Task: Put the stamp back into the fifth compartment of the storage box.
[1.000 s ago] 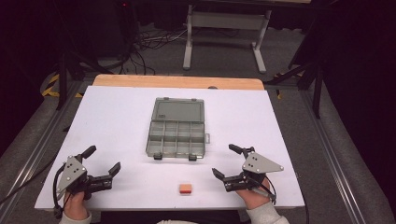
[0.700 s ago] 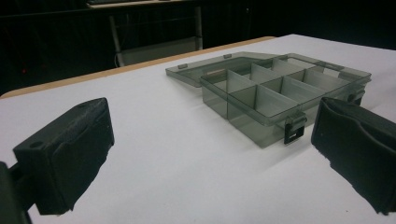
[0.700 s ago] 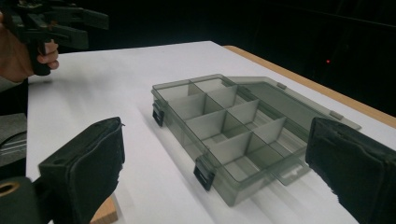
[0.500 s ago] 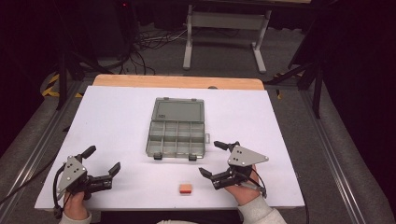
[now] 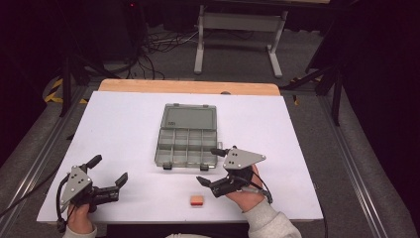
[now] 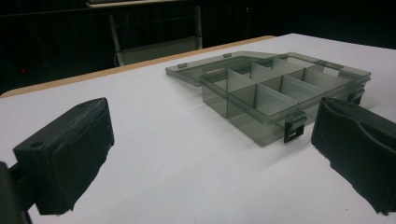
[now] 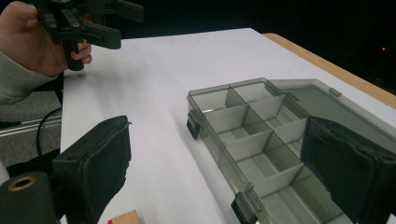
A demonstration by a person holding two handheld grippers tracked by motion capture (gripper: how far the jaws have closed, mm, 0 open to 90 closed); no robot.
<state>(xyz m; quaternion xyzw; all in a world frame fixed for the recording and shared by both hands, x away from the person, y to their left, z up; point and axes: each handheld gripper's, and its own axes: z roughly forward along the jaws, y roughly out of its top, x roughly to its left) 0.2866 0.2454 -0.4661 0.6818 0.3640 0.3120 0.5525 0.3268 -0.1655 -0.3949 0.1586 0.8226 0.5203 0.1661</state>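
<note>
A clear grey compartment box (image 5: 188,135) lies open mid-table with its lid flat behind it, and I see nothing in its compartments (image 6: 280,88) (image 7: 261,140). A small orange block (image 5: 197,200) rests near the front edge (image 7: 123,218). My right gripper (image 5: 208,166) hovers by the box's front right corner, just right of the block. Its jaws are open and have just been closing slightly, with nothing between them (image 7: 215,172). My left gripper (image 5: 108,169) rests open and empty at the front left (image 6: 210,154), pointing toward the box. It also shows far off in the right gripper view (image 7: 93,23).
A white sheet (image 5: 297,139) covers the table, with a wooden strip (image 5: 188,87) along the far edge. Behind the table stand a metal frame (image 5: 237,29) and floor cables (image 5: 153,44). Rails run along both sides.
My right gripper has moved left and a little up, from the front right to the box's front right corner. The left gripper has stayed where it was.
</note>
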